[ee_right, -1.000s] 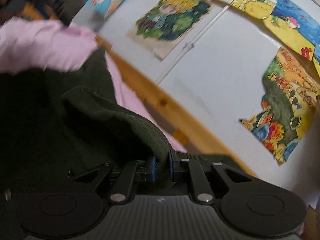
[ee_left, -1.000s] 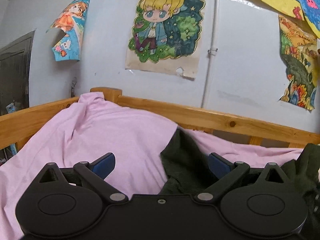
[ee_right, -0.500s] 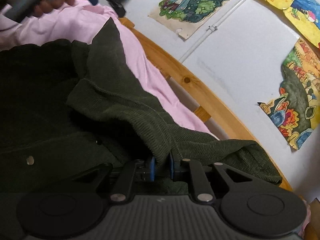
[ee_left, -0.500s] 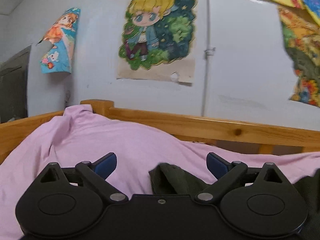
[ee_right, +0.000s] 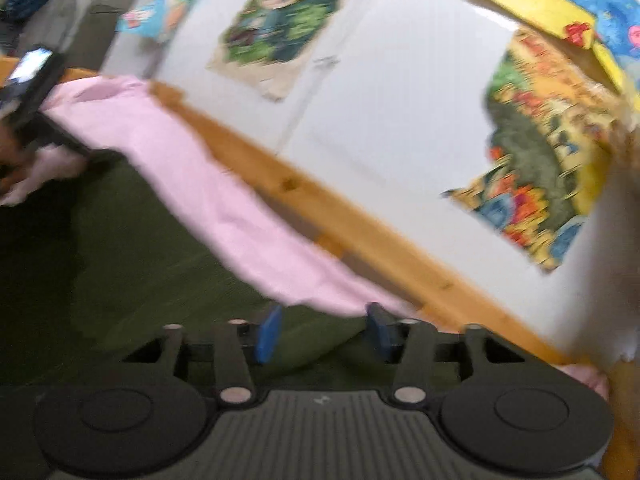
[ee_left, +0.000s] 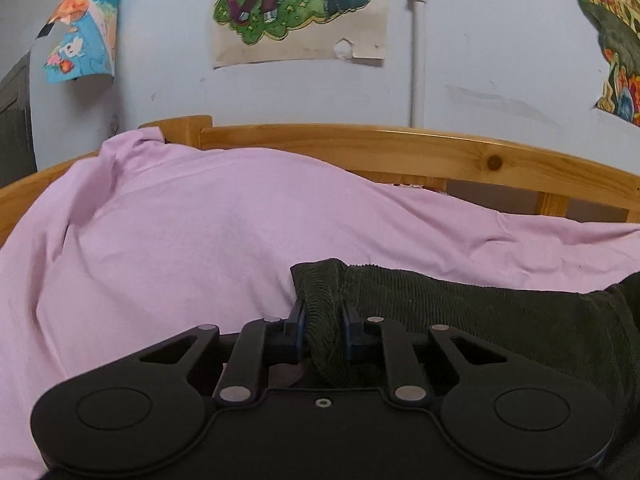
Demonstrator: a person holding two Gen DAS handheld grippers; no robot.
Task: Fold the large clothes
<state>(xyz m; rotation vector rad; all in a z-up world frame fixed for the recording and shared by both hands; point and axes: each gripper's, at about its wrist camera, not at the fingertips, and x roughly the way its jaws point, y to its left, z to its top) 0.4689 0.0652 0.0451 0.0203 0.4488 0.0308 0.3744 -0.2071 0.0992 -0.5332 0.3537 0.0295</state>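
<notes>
**L clamped on green garment, R open over it**

Left wrist view: left gripper (ee_left: 323,334) is closed tight on a bunched fold of the dark green corduroy garment (ee_left: 480,312); blue pads (ee_left: 299,332) press the fold from both sides. Rest of the garment runs off to the right of the gripper, lying on the pink sheet (ee_left: 192,240). Sheet covers the bed up to the wooden bed rail (ee_left: 400,148), which sits behind & above it. Above the rail, on the wall: cartoon poster (ee_left: 300,8) and a white pipe (ee_left: 416,48).

Right wrist view (blurred w/ motion): right gripper (ee_right: 324,334) has its jaws spread apart, nothing between the blue pads (ee_right: 269,334); it hangs over the garment (ee_right: 160,264). Garment is spread on the near side of the sheet (ee_right: 224,208), w/ the bed rail (ee_right: 340,216) just beyond the sheet. Left gripper (ee_right: 36,92) shows far left, at the garment's far end, near the rail's corner. Colourful poster (ee_right: 552,160) on the wall above the rail.
</notes>
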